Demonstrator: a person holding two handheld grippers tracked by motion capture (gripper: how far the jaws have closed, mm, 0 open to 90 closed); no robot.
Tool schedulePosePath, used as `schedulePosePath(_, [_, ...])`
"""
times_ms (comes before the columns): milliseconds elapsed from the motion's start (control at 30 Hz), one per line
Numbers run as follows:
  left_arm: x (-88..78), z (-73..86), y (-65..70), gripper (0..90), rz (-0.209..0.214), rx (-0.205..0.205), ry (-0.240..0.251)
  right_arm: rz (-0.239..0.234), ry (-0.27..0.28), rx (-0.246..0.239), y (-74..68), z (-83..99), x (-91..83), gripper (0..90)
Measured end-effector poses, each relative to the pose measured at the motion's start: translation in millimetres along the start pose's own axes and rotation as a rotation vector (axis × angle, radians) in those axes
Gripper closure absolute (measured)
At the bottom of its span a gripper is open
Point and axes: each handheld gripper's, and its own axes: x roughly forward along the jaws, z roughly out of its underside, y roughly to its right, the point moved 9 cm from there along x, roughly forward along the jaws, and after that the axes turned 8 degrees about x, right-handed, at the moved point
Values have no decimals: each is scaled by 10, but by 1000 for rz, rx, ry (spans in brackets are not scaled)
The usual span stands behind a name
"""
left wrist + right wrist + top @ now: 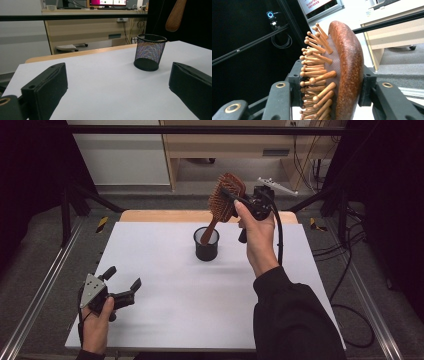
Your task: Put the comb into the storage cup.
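Observation:
A wooden paddle hairbrush (pixel 227 200) hangs in the air above a black mesh cup (pixel 206 244), clamped at its head by my right gripper (pixel 234 199), which is shut on it. The brush handle points down towards the cup's mouth, its tip just above the rim. In the right gripper view the brush head (pixel 342 72) with its wooden pins sits pressed between both pads. My left gripper (pixel 122 281) rests at the table's front left, open, with nothing between its jaws. The left gripper view has the mesh cup (pixel 149 52) ahead and the brush handle tip (pixel 175 15) above it.
The white table top (pixel 165 285) lies on a wooden board, with metal rails along both sides. Behind the table stand a wooden desk (pixel 235 145) and cables on the floor at right.

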Motion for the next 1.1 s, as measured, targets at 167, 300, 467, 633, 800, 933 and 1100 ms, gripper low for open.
schedulePosePath(167, [11,0,10,22,2,-2,2,10,5,5,35,4,60,516])
schedulePosePath(300, [0,11,-33,21,-1,-35,12,10,6,17,57,-8,96,516])
schedulePosePath(467, [-5,28,-107,25,-18,-63,14,12,10,20,59,-13,142,516])
schedulePosePath(633, [13,30,-70,24,-7,-48,9,22,13,0,50,-61,160,515])
schedulePosePath(800, [30,37,-43,24,1,-35,3,33,15,-11,87,-120,174,515])
schedulePosePath(933, [18,32,-45,24,0,-29,6,45,9,-23,114,-147,185,515])
schedulePosePath(1100, [23,30,-43,23,2,-25,10,60,2,-46,131,-156,209,515])
